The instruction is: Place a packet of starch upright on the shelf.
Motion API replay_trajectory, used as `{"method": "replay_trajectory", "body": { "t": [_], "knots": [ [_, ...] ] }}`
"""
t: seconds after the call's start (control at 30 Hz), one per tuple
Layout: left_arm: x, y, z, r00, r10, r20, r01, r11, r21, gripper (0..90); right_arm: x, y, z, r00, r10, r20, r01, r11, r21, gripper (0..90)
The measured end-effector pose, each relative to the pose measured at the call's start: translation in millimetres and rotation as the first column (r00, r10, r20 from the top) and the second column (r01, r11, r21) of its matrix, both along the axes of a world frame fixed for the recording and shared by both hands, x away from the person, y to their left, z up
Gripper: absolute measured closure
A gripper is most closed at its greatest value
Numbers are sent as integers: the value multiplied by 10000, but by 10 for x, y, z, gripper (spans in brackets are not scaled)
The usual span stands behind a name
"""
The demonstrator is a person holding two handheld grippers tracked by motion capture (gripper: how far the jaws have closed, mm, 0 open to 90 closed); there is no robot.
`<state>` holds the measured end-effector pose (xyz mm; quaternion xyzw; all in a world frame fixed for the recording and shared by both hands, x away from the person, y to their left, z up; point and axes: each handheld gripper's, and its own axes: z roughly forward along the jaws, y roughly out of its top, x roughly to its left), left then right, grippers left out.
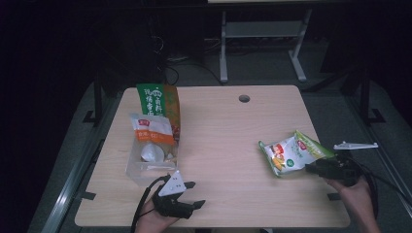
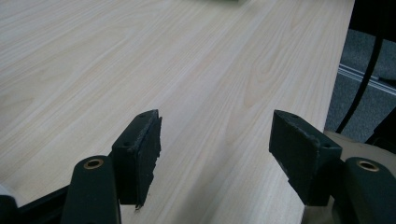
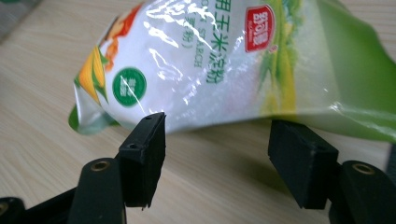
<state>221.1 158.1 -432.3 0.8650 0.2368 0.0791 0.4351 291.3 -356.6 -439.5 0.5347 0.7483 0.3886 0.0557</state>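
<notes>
Black claw [image 2: 215,149] jaws, brass-ringed screw holes, grey triangular plate [image 1: 173,185]

Dim room — grey floor [image 1: 252,73]

The left gripper [image 1: 192,194] sits low at the near edge on the person's left side; the left hand [image 1: 154,221] holds it from below; its two black jaws stand wide apart and point to the right; the grey three-cornered plate [image 1: 172,184] rides on top of it; a black cable [image 1: 142,204] loops back toward the hand. The right gripper [image 1: 318,169] is on the far right side; the right hand [image 1: 357,196] grips it from behind; its jaws stand wide apart too and point left; nothing is pinched between them.
</notes>
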Motion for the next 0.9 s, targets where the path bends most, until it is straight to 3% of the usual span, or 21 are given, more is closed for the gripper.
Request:
{"method": "replay_trajectory", "body": {
  "t": [0.1, 0.27, 0.4, 0.57, 0.73, 0.9],
  "knots": [
    [-1, 1, 1, 10000, -13, 17, 13, 10000, 15, 335, 88, 60, -33, 9999, 37, -132, -36, 10000, 36, 363],
    [1, 11, 5, 10000, 27, 24, -27, 10000, -37, 335, 205, 178, -37, 9999, 127, -112, -123, 9993, 367, 479],
    [7, 13, 5, 10000, 9, 17, -9, 10000, -44, 336, 276, 247, -18, 9999, 105, -74, -101, 9989, 454, 663],
    [10, 10, 5, 10000, 16, -11, -16, 10000, -75, 336, 320, 380, 8, 9997, 204, 139, -205, 9998, 15, 858],
    [22, 14, 14, 10000, 59, -48, -60, 9999, -150, 336, 345, 511, 104, 9967, 616, 527, -601, 9978, -288, 891],
    [47, -10, 37, 9999, 47, -128, -50, 9996, -275, 334, 338, 622, 257, 9875, 1186, 1038, -1168, 9929, -233, 893]
  ]
}}
